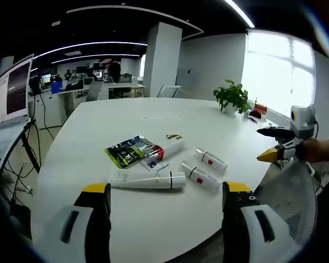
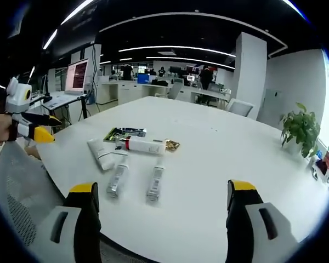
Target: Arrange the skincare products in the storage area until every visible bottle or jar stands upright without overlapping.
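Observation:
Every product lies flat on the white table [image 1: 98,123]. A long white tube [image 1: 148,179] is nearest in the left gripper view, with two small red-labelled tubes [image 1: 200,176] [image 1: 210,160] to its right. Behind them are a white bottle with a red band [image 1: 167,149], a green packet [image 1: 126,152] and a small gold item [image 1: 173,136]. My left gripper [image 1: 166,187] hangs open short of the tube. In the right gripper view the white tube [image 2: 100,153], banded bottle [image 2: 144,145], packet [image 2: 124,132] and small tubes [image 2: 118,181] [image 2: 155,182] lie beyond my open right gripper [image 2: 163,187].
A potted plant [image 1: 232,97] [image 2: 301,129] stands at the table's far side. A laptop on a stand [image 1: 11,93] [image 2: 77,76] is off the table. A grey mesh chair back [image 1: 288,192] [image 2: 22,186] sits at the near edge. Each gripper appears in the other's view [image 1: 270,143] [image 2: 44,126].

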`<state>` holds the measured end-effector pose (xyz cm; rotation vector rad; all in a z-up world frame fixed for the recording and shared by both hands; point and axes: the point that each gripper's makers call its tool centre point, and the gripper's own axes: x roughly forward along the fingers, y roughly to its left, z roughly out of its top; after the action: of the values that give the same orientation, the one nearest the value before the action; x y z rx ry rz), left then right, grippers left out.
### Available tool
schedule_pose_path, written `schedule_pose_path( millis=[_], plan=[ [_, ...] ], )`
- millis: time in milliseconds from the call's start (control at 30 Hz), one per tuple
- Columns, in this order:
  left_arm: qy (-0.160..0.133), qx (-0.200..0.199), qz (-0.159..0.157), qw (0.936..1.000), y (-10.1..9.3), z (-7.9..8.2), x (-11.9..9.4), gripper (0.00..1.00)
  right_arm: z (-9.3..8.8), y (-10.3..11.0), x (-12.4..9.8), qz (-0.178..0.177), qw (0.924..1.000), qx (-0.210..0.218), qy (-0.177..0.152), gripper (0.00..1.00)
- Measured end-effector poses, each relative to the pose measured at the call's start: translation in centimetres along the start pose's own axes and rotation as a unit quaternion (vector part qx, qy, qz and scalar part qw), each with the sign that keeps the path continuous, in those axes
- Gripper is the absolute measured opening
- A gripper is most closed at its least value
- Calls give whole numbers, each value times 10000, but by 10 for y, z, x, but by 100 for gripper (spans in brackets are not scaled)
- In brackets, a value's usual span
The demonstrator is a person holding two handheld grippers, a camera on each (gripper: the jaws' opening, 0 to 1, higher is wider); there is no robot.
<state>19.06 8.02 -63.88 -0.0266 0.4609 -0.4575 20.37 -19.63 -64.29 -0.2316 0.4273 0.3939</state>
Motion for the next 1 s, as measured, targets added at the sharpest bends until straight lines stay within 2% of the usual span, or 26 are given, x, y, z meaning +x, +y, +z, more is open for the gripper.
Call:
schedule_pose_path(
  millis=[100,233,367,600,733,1000],
  plan=[
    [-27,13,40,10000,2,0,-1,76,-4,2,2,33,9998,27,178,90],
    [-93,-8,74,9999,4,3,-1,76,-2,4,3,86,9997,-6,213,88],
    [-69,28,82,9999,4,2,-1,76,-6,2,3,162,9989,178,397,82],
    [-57,87,89,9999,4,2,-1,76,-10,-3,3,219,9983,79,530,80],
    [-56,74,99,9999,4,2,-1,76,-12,-8,11,293,9975,71,638,78],
    [-26,63,80,9999,2,1,-1,76,-6,-2,32,568,9953,-222,747,76]
  ],
)
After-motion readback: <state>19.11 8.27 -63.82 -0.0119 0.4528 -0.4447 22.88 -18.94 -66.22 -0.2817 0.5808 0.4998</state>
